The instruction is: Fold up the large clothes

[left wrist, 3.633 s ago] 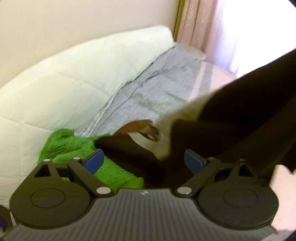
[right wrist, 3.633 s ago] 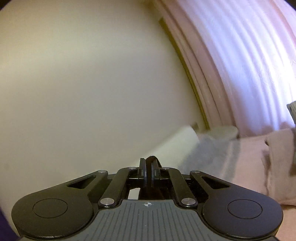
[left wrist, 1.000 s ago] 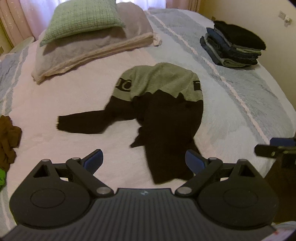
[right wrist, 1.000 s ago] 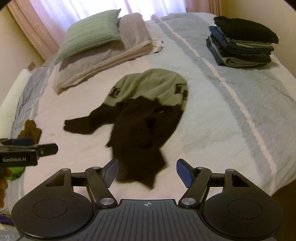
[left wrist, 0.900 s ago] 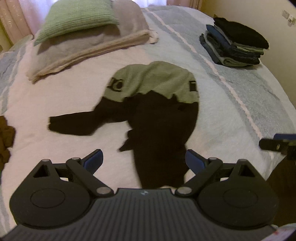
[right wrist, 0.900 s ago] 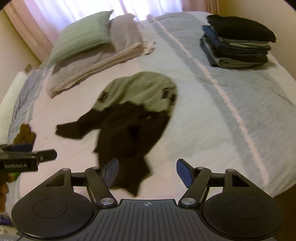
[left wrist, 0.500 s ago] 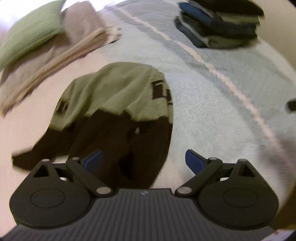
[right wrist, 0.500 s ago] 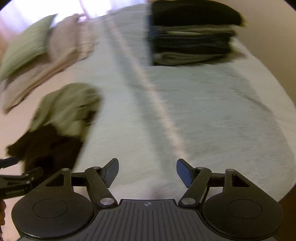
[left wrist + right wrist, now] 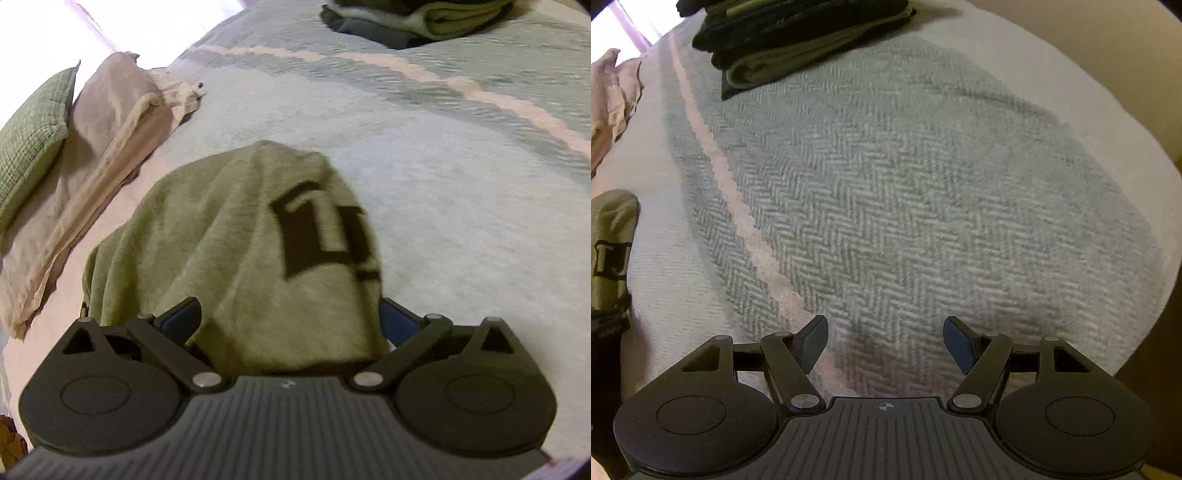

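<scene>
An olive-green and black sweater [image 9: 229,229] lies crumpled on the bed, a black printed patch showing on its green part. My left gripper [image 9: 290,319] hangs low over that green part. Its jaws are closing, with the green cloth lying between the blue pads [image 9: 181,317], and I see no squeeze on it. The sweater's edge [image 9: 611,251] shows at the far left of the right wrist view. My right gripper [image 9: 884,341] is open and empty, close above the bare herringbone blanket [image 9: 886,184], to the right of the sweater.
A stack of folded dark clothes [image 9: 798,40] sits at the far side of the bed, also visible as the stack [image 9: 424,18] in the left wrist view. A green pillow [image 9: 29,133] and a beige pillow [image 9: 103,140] lie at the left. The bed edge curves away at the right.
Both grippers have dropped close to the bed. The left one came in over the sweater's green part. The right one swung off the sweater to the bare blanket.
</scene>
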The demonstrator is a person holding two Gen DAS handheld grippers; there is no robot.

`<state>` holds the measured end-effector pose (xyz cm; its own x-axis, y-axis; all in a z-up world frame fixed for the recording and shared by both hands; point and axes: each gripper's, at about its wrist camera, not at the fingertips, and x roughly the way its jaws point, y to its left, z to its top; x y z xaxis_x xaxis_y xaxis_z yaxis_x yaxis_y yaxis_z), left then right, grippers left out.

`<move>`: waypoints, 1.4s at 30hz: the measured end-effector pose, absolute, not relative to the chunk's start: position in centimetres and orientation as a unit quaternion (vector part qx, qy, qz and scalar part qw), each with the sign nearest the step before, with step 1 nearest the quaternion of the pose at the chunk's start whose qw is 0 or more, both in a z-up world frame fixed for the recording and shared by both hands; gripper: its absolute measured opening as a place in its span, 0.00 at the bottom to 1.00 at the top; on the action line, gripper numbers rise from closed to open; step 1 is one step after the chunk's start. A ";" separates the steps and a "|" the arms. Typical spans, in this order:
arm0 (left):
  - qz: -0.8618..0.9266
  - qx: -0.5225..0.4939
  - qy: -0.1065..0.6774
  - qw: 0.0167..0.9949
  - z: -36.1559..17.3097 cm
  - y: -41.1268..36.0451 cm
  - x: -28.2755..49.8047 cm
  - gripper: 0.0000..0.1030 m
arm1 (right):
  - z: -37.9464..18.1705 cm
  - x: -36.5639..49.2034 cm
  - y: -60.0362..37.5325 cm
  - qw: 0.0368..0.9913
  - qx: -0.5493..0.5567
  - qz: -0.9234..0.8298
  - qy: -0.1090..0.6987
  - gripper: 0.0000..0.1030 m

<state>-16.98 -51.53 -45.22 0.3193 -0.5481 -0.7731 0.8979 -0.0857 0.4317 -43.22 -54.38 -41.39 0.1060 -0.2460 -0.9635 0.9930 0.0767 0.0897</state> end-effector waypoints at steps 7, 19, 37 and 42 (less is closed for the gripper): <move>-0.567 0.362 0.260 0.693 -39.1 -48.3 -8.6 0.13 | -41.3 -37.9 -54.3 0.635 0.413 -0.485 0.436 0.64; -0.315 0.122 0.382 0.860 -24.2 -20.5 18.3 0.13 | -39.9 -17.7 -50.9 0.764 0.300 -0.347 0.455 0.64; -0.192 -0.007 0.566 0.802 -41.0 -7.8 35.4 0.13 | -50.1 15.3 -44.2 0.788 0.471 -0.065 0.392 0.64; -0.200 -0.011 0.577 0.792 -41.8 -7.8 36.2 0.14 | -51.6 13.6 -44.7 0.788 0.507 -0.073 0.341 0.64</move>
